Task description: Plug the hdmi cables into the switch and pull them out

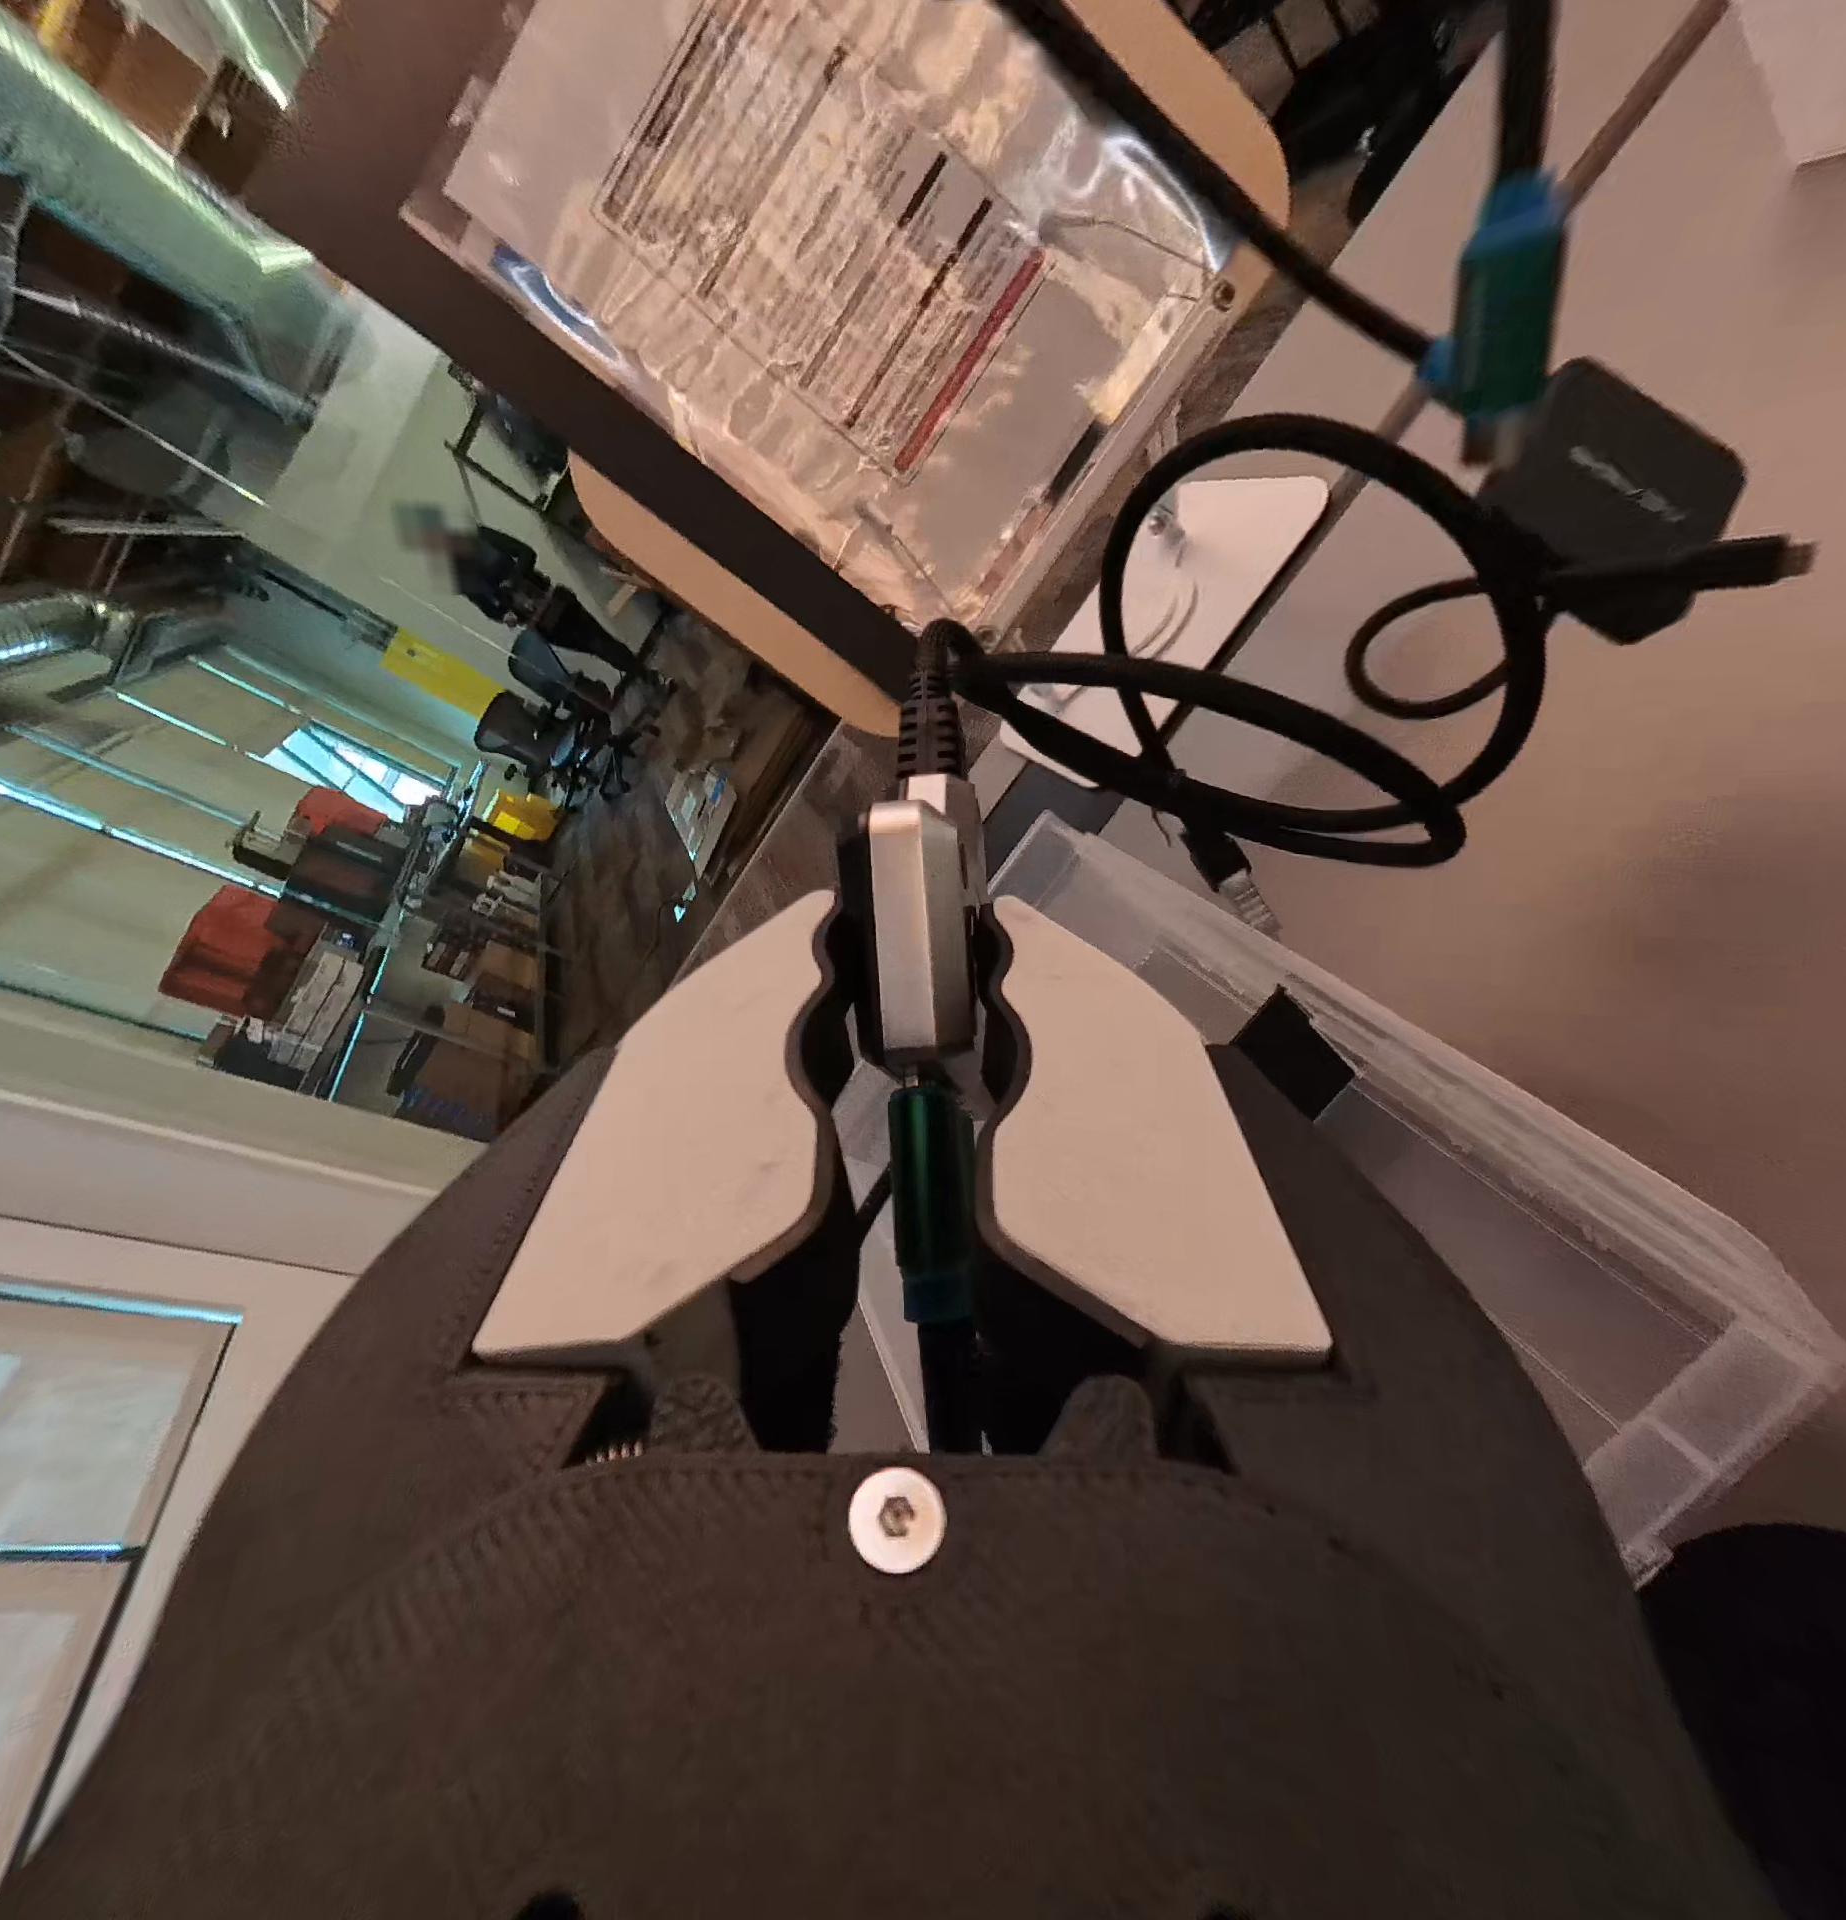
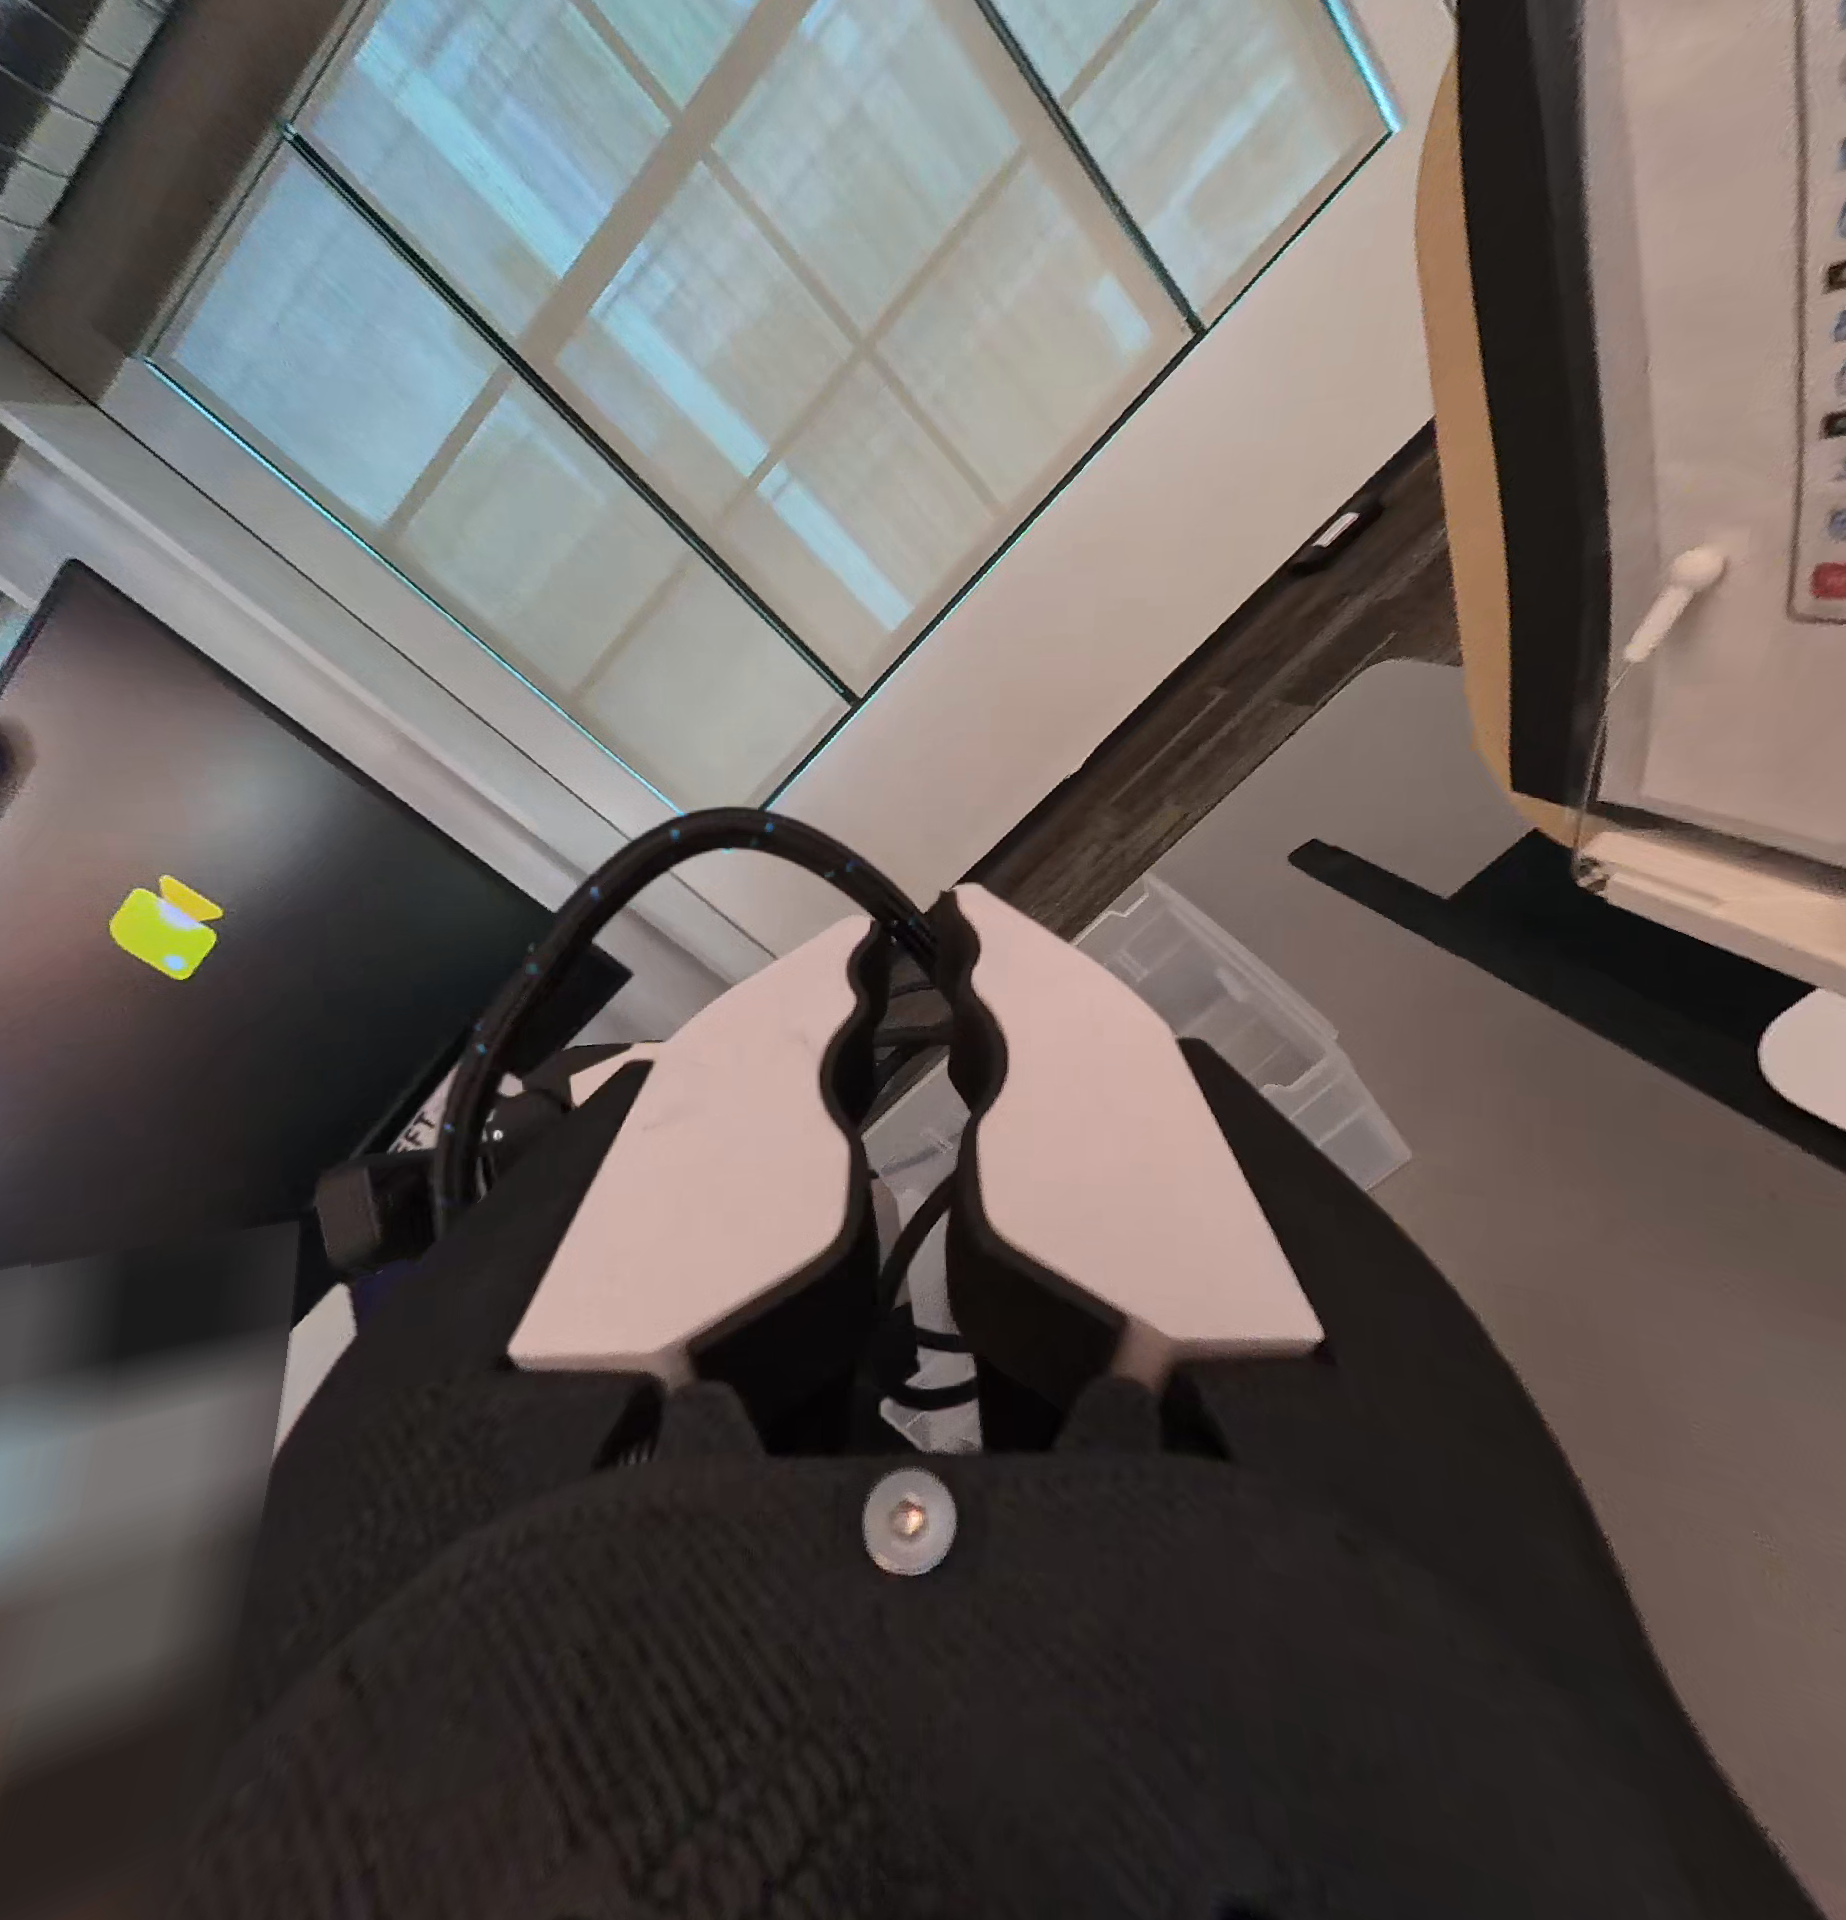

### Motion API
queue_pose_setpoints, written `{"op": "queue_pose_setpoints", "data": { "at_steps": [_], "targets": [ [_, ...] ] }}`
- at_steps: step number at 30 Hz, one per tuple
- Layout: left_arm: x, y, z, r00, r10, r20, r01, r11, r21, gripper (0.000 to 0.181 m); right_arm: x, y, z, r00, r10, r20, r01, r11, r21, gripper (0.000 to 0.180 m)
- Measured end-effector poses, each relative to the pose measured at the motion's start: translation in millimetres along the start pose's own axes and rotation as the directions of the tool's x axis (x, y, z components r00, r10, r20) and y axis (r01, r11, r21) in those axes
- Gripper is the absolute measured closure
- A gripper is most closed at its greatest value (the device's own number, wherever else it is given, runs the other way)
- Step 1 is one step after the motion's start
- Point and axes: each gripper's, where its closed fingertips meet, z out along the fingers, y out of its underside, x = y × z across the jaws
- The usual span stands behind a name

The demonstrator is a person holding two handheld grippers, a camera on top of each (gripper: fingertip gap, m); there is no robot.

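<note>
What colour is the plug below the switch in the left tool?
Green plug, clearest in the left wrist view.

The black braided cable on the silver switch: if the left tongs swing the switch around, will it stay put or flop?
Probably flops: the cable sags in loose loops from the switch, so it should trail and swing. Its ribbed boot may hold the first stretch straighter. The left tongs clamp only the switch, so the hanging weight could tug it.

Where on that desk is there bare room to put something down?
Bare grey desk lies open between the clear plastic bin and the white monitor foot. It is crowded around the looped black cables and black adapter.
</note>
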Motion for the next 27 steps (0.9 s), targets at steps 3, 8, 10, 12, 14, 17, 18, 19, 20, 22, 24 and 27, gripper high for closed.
{"op": "queue_pose_setpoints", "data": {
  "at_steps": [3, 8, 10, 12, 14, 17, 18, 19, 20, 22, 24, 27],
  "targets": [
    [-11.7, 7.2, -2.4, 0.996, -0.081, 0.027, 0.08, 0.997, 0.023, 0.161, 10.9, -0.5, -15.0, 0.994, -0.053, -0.097, 0.053, 0.999, -0.001, 0.171],
    [-43.5, 14.7, -21.9, 0.964, -0.228, 0.14, 0.217, 0.972, 0.088, 0.161, 18.6, 32.0, -41.3, 0.968, -0.146, -0.207, 0.141, 0.989, -0.037, 0.171],
    [-57.6, 16.8, -34.2, 0.942, -0.262, 0.211, 0.246, 0.964, 0.1, 0.161, 20.9, 52.8, -48.4, 0.945, -0.208, -0.254, 0.197, 0.978, -0.07, 0.17],
    [-72.0, 18.1, -48.1, 0.913, -0.273, 0.302, 0.252, 0.962, 0.105, 0.161, 24.4, 71.1, -55.3, 0.914, -0.267, -0.306, 0.25, 0.964, -0.094, 0.17],
    [-80.3, 15.6, -59.5, 0.893, -0.268, 0.362, 0.244, 0.963, 0.113, 0.161, 21.7, 82.0, -62.5, 0.894, -0.309, -0.325, 0.298, 0.951, -0.082, 0.169],
    [-86.3, 9.2, -60.1, 0.891, -0.253, 0.377, 0.234, 0.967, 0.096, 0.161, 13.6, 87.1, -76.8, 0.881, -0.337, -0.331, 0.339, 0.939, -0.054, 0.17],
    [-89.8, 7.4, -55.7, 0.898, -0.242, 0.367, 0.231, 0.97, 0.075, 0.161, 12.9, 88.3, -81.1, 0.875, -0.349, -0.337, 0.352, 0.934, -0.052, 0.17],
    [-94.0, 5.4, -49.6, 0.91, -0.224, 0.35, 0.22, 0.974, 0.05, 0.161, 12.5, 90.4, -84.9, 0.871, -0.358, -0.337, 0.361, 0.931, -0.055, 0.17],
    [-98.7, 3.0, -42.4, 0.924, -0.201, 0.324, 0.205, 0.979, 0.025, 0.161, 12.8, 92.5, -88.8, 0.868, -0.364, -0.339, 0.367, 0.928, -0.055, 0.171],
    [-107.6, -3.6, -26.6, 0.959, -0.139, 0.247, 0.149, 0.989, -0.021, 0.161, 16.4, 95.3, -95.9, 0.861, -0.372, -0.346, 0.375, 0.925, -0.06, 0.171],
    [-113.9, -11.9, -11.9, 0.987, -0.059, 0.147, 0.068, 0.996, -0.061, 0.16, 23.1, 96.5, -102.9, 0.856, -0.377, -0.354, 0.376, 0.924, -0.074, 0.171],
    [-122.6, -26.0, 5.9, 1.0, 0.016, -0.002, -0.016, 0.995, -0.095, 0.16, 29.9, 93.0, -113.4, 0.873, -0.346, -0.345, 0.349, 0.936, -0.054, 0.171]
  ]
}}
